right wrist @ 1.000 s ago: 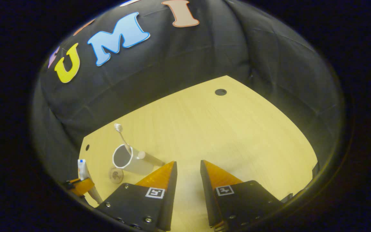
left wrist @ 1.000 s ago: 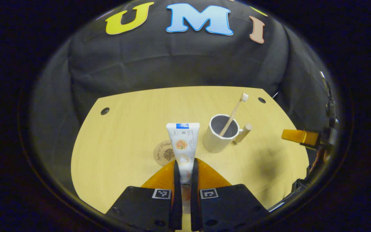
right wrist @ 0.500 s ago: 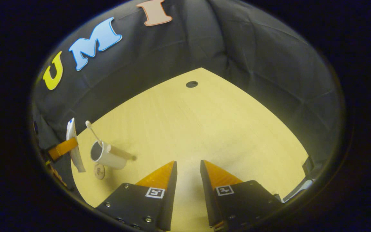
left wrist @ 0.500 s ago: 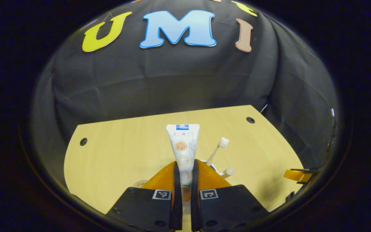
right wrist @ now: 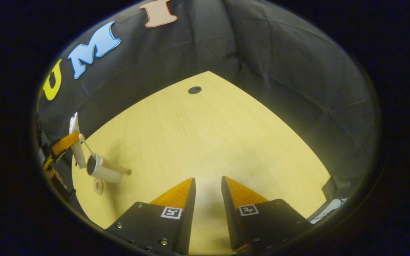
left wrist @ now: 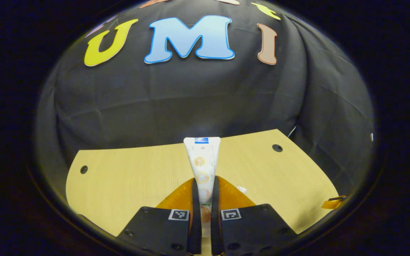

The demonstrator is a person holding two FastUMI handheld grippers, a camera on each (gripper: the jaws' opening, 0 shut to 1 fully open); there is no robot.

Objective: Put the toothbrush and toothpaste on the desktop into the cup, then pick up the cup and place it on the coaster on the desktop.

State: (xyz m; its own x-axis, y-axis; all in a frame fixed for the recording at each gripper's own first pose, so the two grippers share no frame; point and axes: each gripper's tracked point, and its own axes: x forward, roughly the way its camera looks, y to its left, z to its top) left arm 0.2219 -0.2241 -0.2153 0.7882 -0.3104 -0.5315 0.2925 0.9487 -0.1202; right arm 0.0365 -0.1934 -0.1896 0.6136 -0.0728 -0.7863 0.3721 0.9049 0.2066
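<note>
The pale wooden bench (right wrist: 208, 131) runs up to the black cloth wall (right wrist: 262, 64), with a small dark round hole (right wrist: 194, 90) near its far corner in the right gripper view and two more holes near its far corners in the left gripper view. Towards the bench's left edge in the right gripper view stands the white cup (right wrist: 100, 169), a wooden handle sticking out of its side, and the toothbrush (right wrist: 85, 144) leans out of its mouth with the head up. Just beside the cup, nearer that edge, the little round coaster (right wrist: 98, 186) lies flat on the wood, apart from the cup. Above the cup the left tongs (right wrist: 62, 142) pinch the toothpaste (left wrist: 202, 161), both fingers pressed on the tube, which hangs with its lower end close over the cup's rim; whether it touches I cannot tell. The right tongs (right wrist: 208, 185) hover over the bench's near side, parted a little with nothing between them.
</note>
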